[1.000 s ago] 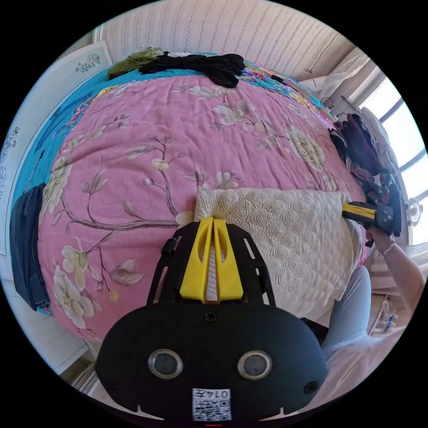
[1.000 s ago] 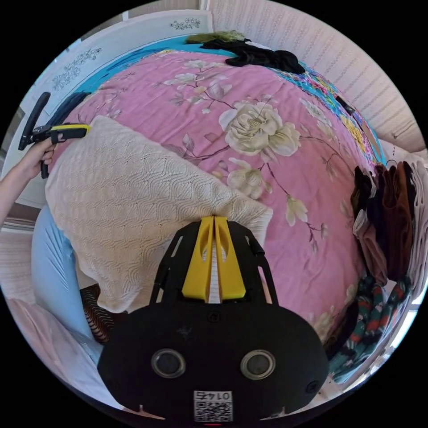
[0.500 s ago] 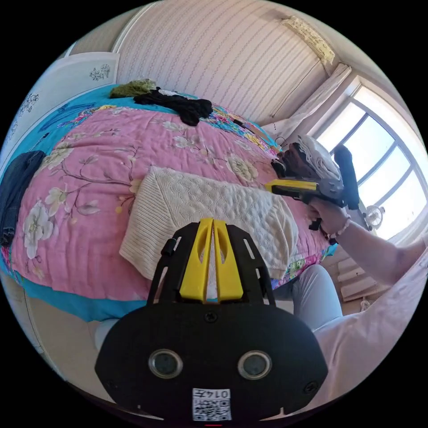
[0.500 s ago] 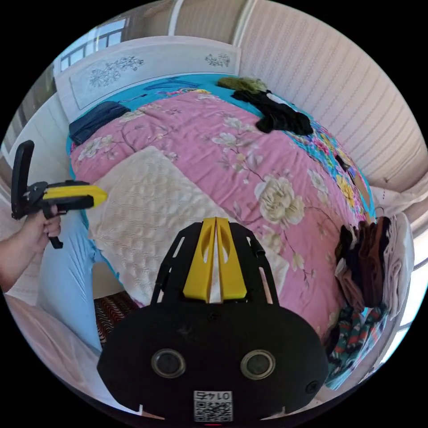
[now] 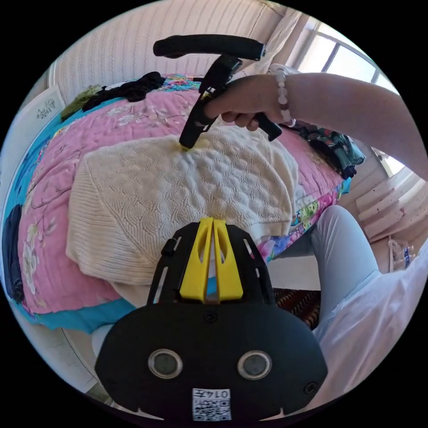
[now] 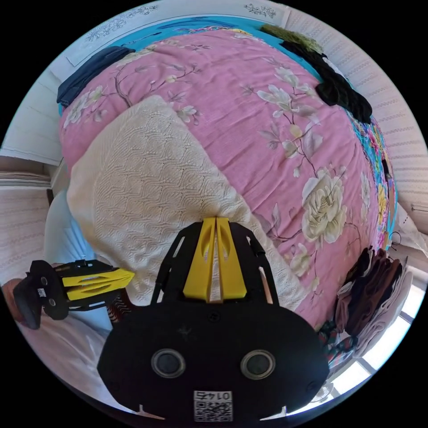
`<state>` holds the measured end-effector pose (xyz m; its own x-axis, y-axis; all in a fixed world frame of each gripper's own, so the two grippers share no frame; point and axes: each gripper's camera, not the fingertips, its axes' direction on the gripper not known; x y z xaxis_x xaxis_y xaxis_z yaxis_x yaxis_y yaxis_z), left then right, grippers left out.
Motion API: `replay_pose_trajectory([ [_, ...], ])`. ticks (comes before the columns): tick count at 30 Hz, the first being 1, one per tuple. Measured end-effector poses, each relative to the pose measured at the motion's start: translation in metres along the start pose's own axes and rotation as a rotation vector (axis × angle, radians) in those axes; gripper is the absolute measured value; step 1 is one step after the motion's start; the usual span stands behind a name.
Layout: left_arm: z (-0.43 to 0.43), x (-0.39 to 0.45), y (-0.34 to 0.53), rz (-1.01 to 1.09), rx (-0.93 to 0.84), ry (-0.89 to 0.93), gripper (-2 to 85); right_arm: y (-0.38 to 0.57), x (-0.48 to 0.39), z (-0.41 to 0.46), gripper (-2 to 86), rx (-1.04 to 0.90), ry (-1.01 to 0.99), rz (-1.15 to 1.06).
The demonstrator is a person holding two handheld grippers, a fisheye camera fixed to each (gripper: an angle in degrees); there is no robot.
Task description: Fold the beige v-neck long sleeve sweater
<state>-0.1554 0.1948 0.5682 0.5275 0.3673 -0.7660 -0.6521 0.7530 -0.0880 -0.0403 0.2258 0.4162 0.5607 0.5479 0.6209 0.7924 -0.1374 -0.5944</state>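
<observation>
On the bed (image 5: 53, 187), left gripper view: left gripper (image 5: 213, 223) jaws pressed together, empty, off the beige sweater (image 5: 178, 187) folded on the pink quilt. Right gripper (image 5: 185, 145) tip touches the sweater; jaw gap hidden.

Right gripper view: right gripper (image 6: 216, 221) jaws closed over the sweater (image 6: 147, 187); grip unclear. Left gripper (image 6: 127, 277) closed, beside its edge.

left tongs (image 5: 213, 221): jaws together, empty | right tongs (image 6: 216, 220): jaws together, hand (image 5: 243, 100) gripping handle

One beige sweater (image 5: 187, 187), two grippers (image 5: 213, 223) (image 6: 216, 221), one pink floral quilt (image 6: 267, 133), one black garment (image 6: 343, 91)
</observation>
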Motion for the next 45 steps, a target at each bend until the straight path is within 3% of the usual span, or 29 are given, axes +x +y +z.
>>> replay_pose_trajectory([
  [9,0.047,0.017,0.014,0.047,-0.094,0.105,-0.9,0.031,0.030,0.000,-0.3,0.087,0.030,0.039],
  [13,0.038,0.044,0.018,0.165,0.001,0.033,0.1,0.108,0.071,-0.047,-0.1,0.342,-0.159,0.207],
  [16,0.034,0.064,0.021,0.164,0.086,0.045,6.0,0.204,0.090,-0.065,0.6,0.482,-0.172,0.352],
  [19,0.041,0.088,0.026,0.229,0.196,0.047,13.3,0.291,0.101,-0.049,3.9,0.411,-0.178,0.500],
  [22,0.061,0.112,0.021,0.297,0.132,0.106,15.3,0.349,0.106,-0.026,6.8,0.335,-0.289,0.641],
  [27,0.088,0.135,0.010,0.304,0.027,0.117,17.0,0.380,0.119,-0.015,11.1,0.386,-0.418,0.721],
  [30,0.102,0.141,0.004,0.269,-0.028,0.097,17.3,0.383,0.143,-0.005,9.4,0.360,-0.494,0.763],
  [32,0.112,0.148,0.001,0.283,-0.065,0.072,17.7,0.390,0.168,0.000,3.1,0.324,-0.614,0.818],
  [35,0.122,0.156,-0.005,0.282,-0.092,0.053,17.7,0.407,0.188,-0.018,2.1,0.428,-0.741,0.786],
  [39,0.127,0.158,-0.017,0.207,-0.101,0.050,15.0,0.425,0.202,-0.053,1.5,0.529,-0.741,0.697],
  [42,0.132,0.156,-0.028,0.155,-0.163,-0.093,5.2,0.440,0.217,-0.063,1.3,0.552,-0.770,0.653],
  [45,0.132,0.146,-0.034,0.097,-0.185,0.004,3.0,0.471,0.237,-0.064,1.9,0.637,-0.832,0.669],
])
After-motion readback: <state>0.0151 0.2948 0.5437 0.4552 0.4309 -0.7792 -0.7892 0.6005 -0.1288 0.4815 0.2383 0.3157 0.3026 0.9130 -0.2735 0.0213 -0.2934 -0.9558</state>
